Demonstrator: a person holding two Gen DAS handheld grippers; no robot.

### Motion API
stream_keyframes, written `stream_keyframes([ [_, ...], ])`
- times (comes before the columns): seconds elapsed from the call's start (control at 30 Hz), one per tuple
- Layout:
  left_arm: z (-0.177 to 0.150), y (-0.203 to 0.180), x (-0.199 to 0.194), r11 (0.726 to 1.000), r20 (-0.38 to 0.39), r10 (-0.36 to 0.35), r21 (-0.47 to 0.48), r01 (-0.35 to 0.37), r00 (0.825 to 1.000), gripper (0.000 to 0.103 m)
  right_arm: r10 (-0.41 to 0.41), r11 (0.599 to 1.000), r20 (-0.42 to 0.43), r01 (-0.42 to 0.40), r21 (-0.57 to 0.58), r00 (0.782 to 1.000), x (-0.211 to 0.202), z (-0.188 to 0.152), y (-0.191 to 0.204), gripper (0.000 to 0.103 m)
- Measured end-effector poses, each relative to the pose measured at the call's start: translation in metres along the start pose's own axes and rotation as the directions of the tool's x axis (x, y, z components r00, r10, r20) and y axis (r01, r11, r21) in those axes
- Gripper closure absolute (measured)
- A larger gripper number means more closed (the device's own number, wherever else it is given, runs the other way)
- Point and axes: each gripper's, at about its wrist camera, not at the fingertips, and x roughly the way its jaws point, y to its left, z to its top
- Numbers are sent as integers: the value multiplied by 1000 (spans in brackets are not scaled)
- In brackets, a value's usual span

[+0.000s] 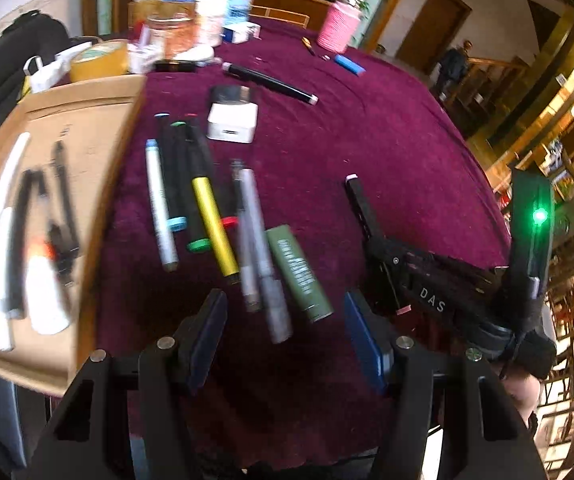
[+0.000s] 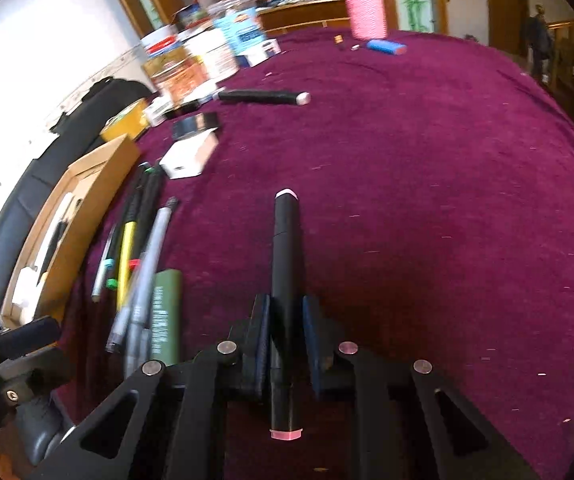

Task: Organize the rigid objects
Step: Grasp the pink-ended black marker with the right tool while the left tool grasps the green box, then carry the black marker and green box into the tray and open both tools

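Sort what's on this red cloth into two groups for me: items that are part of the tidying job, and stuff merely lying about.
Job items:
- black marker with pink caps, gripped in the right tongs
- row of pens and markers
- green tube
- cardboard tray
- left tongs, open

Lying about:
- white charger
- pink container
- jars and boxes

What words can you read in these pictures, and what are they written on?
"DAS": white letters on the right claw, seen from the left wrist camera.
Green tube: has white lettering, too blurred to read.
Blue-labelled jar and the other far jars: print too small to read.
No other text is readable.
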Motion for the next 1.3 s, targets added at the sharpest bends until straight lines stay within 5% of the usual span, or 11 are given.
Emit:
stream_keyframes([
  [0.5,21,-29,66,992,-117,122,57,-116,986,69,48,998,26,-49,43,998,-7,-2,-22,86],
  [0.57,23,-29,70,987,-115,153,62,-146,982,79,52,998,27,-52,38,998,-6,-1,-21,86],
  [0.9,17,-37,69,978,-73,179,127,-168,981,79,42,999,23,-42,21,999,-5,-3,-16,86],
  [1.3,9,-13,31,999,-18,25,20,-25,1000,83,29,1000,55,-29,-6,998,-11,-5,-7,86],
])
